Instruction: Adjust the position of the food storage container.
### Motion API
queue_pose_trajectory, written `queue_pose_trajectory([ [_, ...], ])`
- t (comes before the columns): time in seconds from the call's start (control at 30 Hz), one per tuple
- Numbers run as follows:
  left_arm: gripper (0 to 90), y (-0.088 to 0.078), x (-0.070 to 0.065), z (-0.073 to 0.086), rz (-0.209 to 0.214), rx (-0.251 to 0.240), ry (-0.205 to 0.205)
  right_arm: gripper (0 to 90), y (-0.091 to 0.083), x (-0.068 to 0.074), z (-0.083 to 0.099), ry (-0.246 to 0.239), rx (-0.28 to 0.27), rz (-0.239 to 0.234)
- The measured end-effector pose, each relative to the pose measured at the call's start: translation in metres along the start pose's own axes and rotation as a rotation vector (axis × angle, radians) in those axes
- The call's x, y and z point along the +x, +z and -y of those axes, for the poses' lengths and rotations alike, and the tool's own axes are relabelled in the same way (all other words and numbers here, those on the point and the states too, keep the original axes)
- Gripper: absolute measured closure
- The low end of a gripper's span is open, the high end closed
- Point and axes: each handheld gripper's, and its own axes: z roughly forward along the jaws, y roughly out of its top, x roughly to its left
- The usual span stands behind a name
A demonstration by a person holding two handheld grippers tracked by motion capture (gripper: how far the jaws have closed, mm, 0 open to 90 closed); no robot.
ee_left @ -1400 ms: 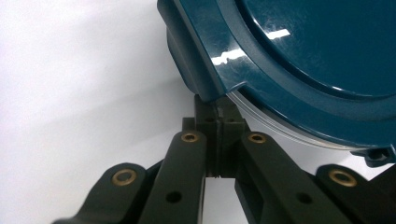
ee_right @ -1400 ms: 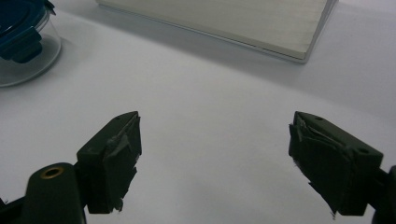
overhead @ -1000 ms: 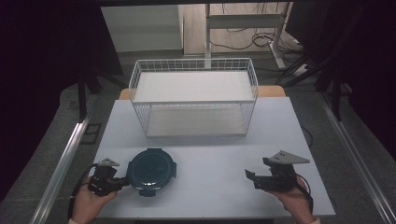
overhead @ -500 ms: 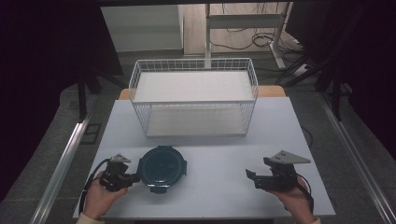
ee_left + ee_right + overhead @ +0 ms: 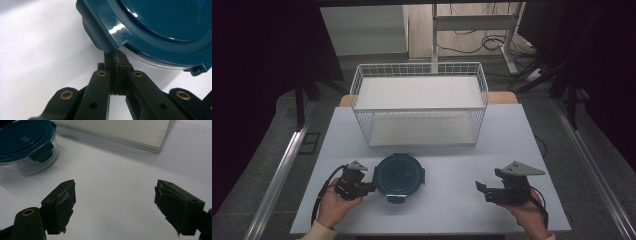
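Left gripper [image 5: 368, 187]: jaws pressed together with nothing between them, tips touching the rim of the container [image 5: 400, 173], under a lid latch [image 5: 100, 37].
Right gripper [image 5: 484, 190]: jaws wide apart, empty, resting low over the table [image 5: 452, 210].
Container: just ahead of the left gripper's tips; well off to the left of the right gripper, nearer than the wire basket [image 5: 419, 102].
Lid [image 5: 22, 140]: dark teal, glossy, clipped down by latches at its edge.
Handling: likely rigid, clear body possibly glass, so fairly heavy and breakable; smooth surfaces probably slippery.
Grip point: probably a latch tab or the lid rim, not the rounded wall.
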Motion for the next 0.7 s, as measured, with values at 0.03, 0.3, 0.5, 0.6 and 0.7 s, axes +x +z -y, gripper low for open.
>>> queue_pose_trajectory([
  [0.03,90.0,0.002,-0.002,-0.002,0.001,-0.003,0.001,17.1,0.0,0.0,0.0,0.0,0.0,0.0],
  [0.3,90.0,0.014,-0.012,-0.014,0.013,0.002,0.013,17.2,0.001,0.0,0.0,-0.003,0.0,0.0],
  [0.5,90.0,0.023,-0.02,-0.027,0.019,0.006,0.032,17.2,0.0,0.0,0.0,-0.003,-0.003,0.003],
  [0.6,90.0,0.029,-0.024,-0.033,0.02,0.013,0.043,17.2,0.0,-0.001,0.001,-0.003,-0.003,0.004],
  [0.7,90.0,0.034,-0.028,-0.038,0.018,0.017,0.052,17.2,0.0,-0.001,0.001,-0.004,-0.002,0.003],
])
